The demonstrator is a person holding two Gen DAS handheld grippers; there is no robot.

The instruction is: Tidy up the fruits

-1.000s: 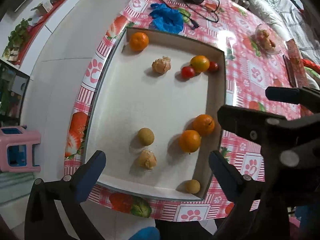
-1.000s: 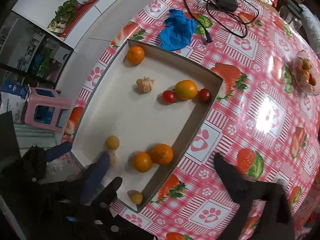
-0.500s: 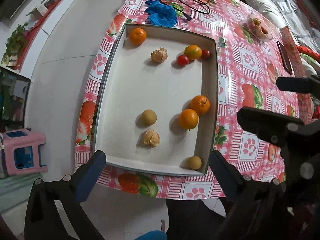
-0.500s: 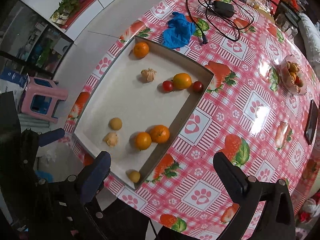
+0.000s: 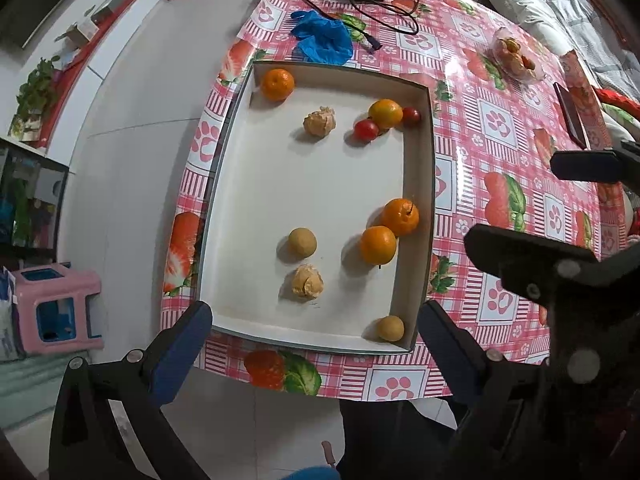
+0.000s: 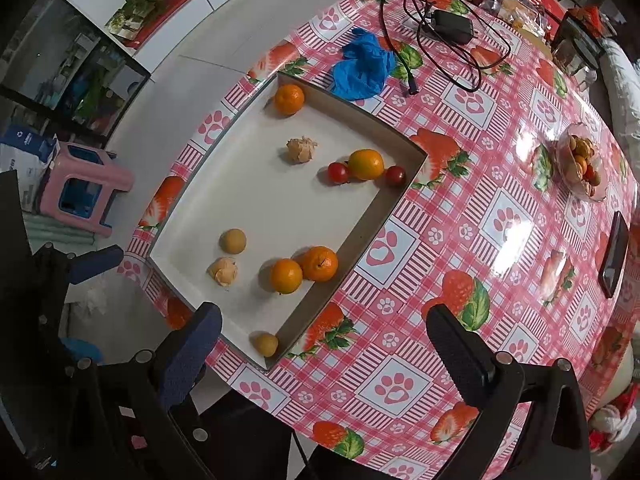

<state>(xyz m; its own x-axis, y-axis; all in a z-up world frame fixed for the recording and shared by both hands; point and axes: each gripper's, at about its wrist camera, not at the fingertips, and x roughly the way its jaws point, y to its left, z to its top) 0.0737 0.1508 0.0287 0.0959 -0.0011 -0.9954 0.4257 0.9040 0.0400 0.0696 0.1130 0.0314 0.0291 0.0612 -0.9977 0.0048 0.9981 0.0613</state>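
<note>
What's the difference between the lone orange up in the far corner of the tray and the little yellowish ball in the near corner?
The orange is bright orange; the yellowish ball is pale tan-yellow. The orange is clearly larger than the ball. The orange sits in the tray's far left corner, while the ball is tucked into the near right corner. Both are round, whole and unpeeled, lie alone, and neither is held by a hand-held gripper.

Showing no readable wording anywhere. Carrying only a round recycling-style emblem with blurred, illegible lettering on the blue-and-white bag (image 6: pixel 25 148) sitting on the floor beside the pink stool (image 6: pixel 82 188). Bearing only paw and strawberry pictures on the tabletop (image 6: pixel 472 248).
</note>
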